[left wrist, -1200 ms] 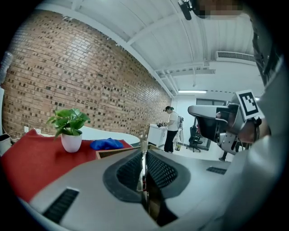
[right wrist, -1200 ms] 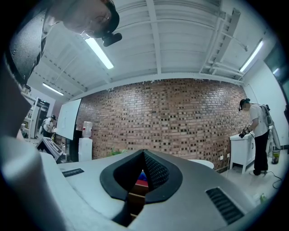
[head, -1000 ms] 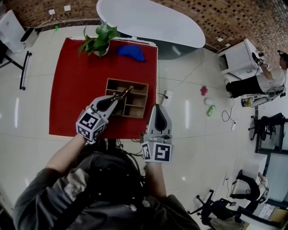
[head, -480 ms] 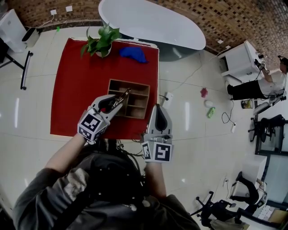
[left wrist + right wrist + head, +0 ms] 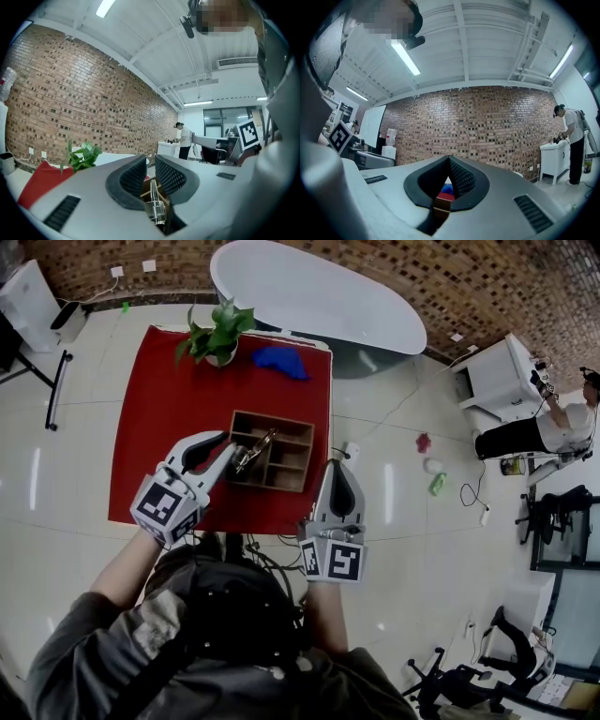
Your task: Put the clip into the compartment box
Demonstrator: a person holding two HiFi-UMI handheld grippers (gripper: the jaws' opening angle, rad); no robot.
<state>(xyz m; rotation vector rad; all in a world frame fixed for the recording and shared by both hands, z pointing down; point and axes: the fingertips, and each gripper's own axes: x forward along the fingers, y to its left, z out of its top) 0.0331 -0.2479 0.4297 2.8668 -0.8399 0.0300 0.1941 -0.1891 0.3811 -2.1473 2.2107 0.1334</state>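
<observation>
The wooden compartment box (image 5: 273, 418) stands on the red table top (image 5: 155, 409). A metal clip (image 5: 254, 450) leans in one of its left compartments. My left gripper (image 5: 228, 455) sits just left of the box, its tips short of the clip. In the left gripper view its jaws (image 5: 151, 161) stand apart and are closing, with the clip (image 5: 156, 206) in the gap low down and no pad pressing on it. My right gripper (image 5: 336, 469) hangs off the table's right edge near the box, its tips (image 5: 449, 161) meeting and nothing held.
A potted plant (image 5: 215, 326) and a blue cloth (image 5: 279, 360) lie at the table's far side. A white oval table (image 5: 319, 296) stands beyond. White tiled floor surrounds the table, with small items (image 5: 433, 472) on the right and a person (image 5: 548, 427) at a desk.
The left gripper has let go of the clip and drawn back to the left, away from the box. The clip now rests leaning in the box. The right gripper has barely moved.
</observation>
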